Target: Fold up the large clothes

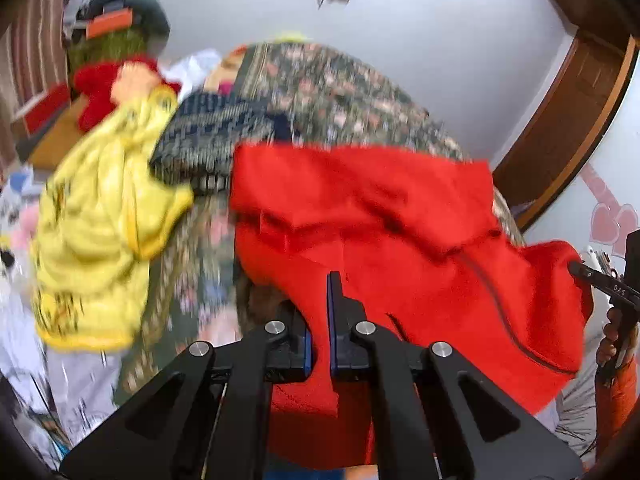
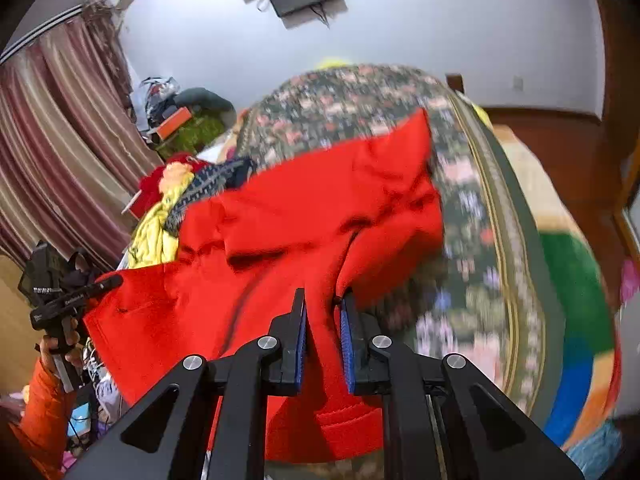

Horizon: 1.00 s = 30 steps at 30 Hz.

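Now the red jacket (image 1: 392,216) hangs rumpled from both grippers.

Crowded at ten o'clock of the red jacket (image 1: 384,240): yellow garment (image 1: 100,240), dark patterned cloth (image 1: 208,140) touching the jacket's edge, red clothing (image 1: 100,88) behind. Bare floral bedspread (image 2: 472,216) at twelve through three o'clock, open for a pass. Hemmed in at three o'clock of that strip by a wooden door frame (image 1: 568,120). Blocked at nine o'clock by a curtain (image 2: 52,140) and piled clutter (image 2: 180,112).
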{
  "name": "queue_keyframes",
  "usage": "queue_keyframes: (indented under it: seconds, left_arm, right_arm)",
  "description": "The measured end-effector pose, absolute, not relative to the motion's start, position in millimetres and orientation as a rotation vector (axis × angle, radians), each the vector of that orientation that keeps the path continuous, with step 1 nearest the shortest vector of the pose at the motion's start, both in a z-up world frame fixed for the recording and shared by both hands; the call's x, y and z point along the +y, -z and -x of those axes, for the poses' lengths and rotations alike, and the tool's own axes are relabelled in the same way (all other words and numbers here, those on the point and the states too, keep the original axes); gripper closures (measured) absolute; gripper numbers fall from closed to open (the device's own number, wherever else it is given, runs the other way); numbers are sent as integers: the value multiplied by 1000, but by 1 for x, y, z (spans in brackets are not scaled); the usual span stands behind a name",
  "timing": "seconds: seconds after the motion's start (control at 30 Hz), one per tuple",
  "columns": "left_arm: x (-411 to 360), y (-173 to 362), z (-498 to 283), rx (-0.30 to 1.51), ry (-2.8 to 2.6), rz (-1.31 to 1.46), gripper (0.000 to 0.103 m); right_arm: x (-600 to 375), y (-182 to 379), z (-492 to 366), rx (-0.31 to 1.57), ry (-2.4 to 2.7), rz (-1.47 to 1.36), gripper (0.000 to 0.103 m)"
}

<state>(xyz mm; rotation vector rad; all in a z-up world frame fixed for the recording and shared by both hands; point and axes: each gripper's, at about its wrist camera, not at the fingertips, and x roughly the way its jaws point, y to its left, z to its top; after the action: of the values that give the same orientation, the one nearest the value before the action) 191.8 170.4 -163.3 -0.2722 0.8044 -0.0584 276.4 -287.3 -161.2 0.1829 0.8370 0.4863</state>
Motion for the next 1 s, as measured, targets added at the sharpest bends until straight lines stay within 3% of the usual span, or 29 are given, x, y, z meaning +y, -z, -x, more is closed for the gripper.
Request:
queue_keyframes:
  seconds: [0.4,0.6,0.77,0.87,1.0]
  left_arm:
    - [198,135,-318,706,-24,341,98]
    - [215,192,-404,831,-111,381,98]
    - [223,256,-435,965,-162,398,98]
    - [218,267,-438,977,-180,354,98]
    - [202,250,-439,971,-191,255,97]
  right_arm:
    - [-262,132,-431,758,-411,-183,92]
    - [-266,176,-519,841,-272,-159,91]
    - [-290,204,-538,854,-121,-56,91]
    - [-315,203,-537,820,71,43,91]
    - [-358,199,-529,890,-65,-155,91]
